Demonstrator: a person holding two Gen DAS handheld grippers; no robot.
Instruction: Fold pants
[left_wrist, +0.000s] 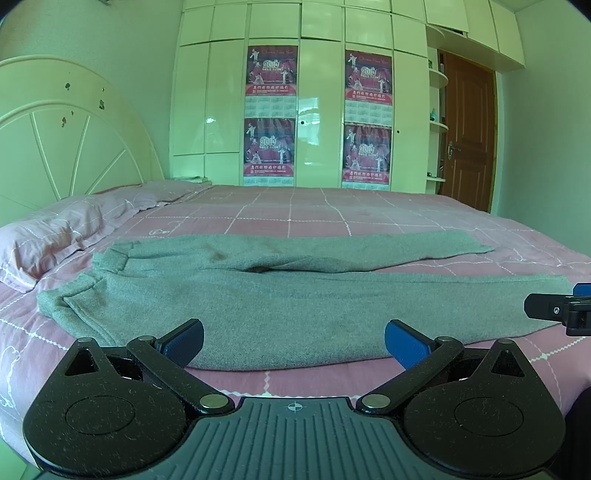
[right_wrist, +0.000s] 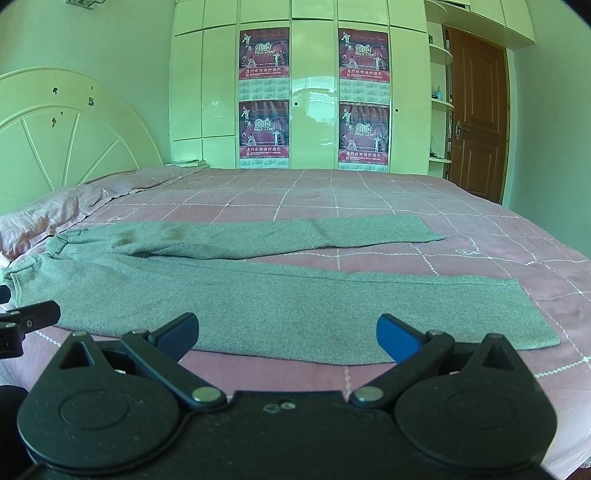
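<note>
Big pink checked bed fills the room, and the grey pants are spread flat across it, waistband toward the pillow on the left and both legs running off to the right, splayed apart. The right wrist view catches both leg ends, which the left one cuts off. Left gripper and right gripper both sit at the near edge of the near leg, jaws wide, holding nothing.
</note>
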